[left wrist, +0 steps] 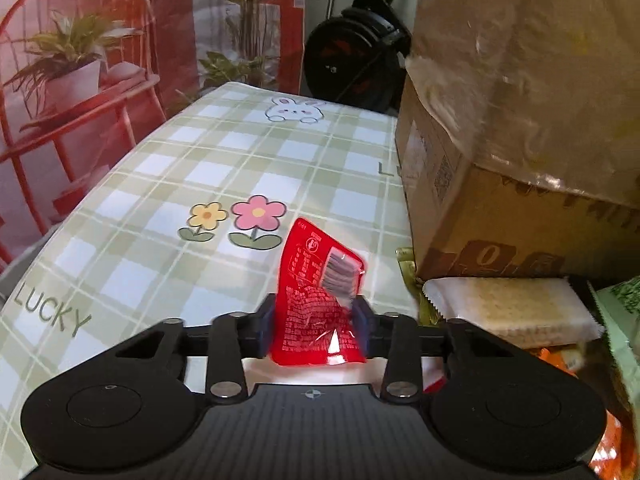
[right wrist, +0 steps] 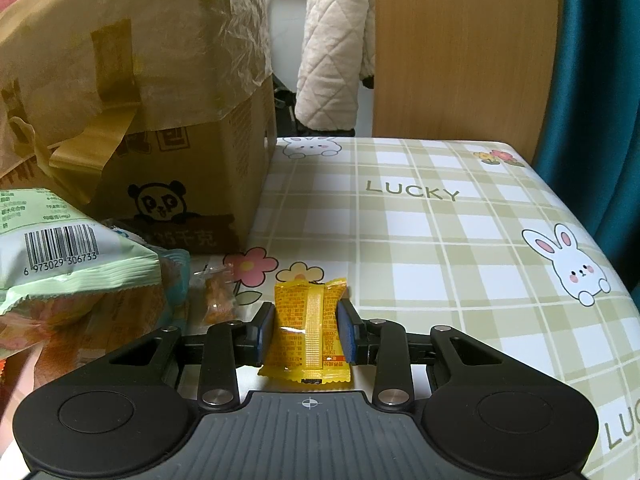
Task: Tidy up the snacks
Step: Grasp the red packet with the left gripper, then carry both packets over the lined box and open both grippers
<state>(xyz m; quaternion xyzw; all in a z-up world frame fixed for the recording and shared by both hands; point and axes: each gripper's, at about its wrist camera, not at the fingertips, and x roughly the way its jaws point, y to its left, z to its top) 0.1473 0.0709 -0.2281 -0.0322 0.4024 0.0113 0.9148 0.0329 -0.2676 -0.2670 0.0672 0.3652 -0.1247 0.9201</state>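
In the left wrist view my left gripper (left wrist: 316, 322) is shut on a red snack packet (left wrist: 316, 296), which stands up between the blue pads with its top bent to the right. In the right wrist view my right gripper (right wrist: 306, 330) is shut on a small yellow snack packet (right wrist: 308, 332), held just above the checked tablecloth (right wrist: 440, 248). A pile of other snacks lies to the side: a white wafer pack (left wrist: 508, 312), a green bag (right wrist: 60, 240) with a barcode, and a small clear wrapped orange sweet (right wrist: 218, 300).
A large taped cardboard box (left wrist: 500, 184) stands on the table, right of the left gripper and left of the right one, where its panda print (right wrist: 160, 200) shows. A wooden board (right wrist: 460, 52) and a teal curtain (right wrist: 600, 100) rise behind the table.
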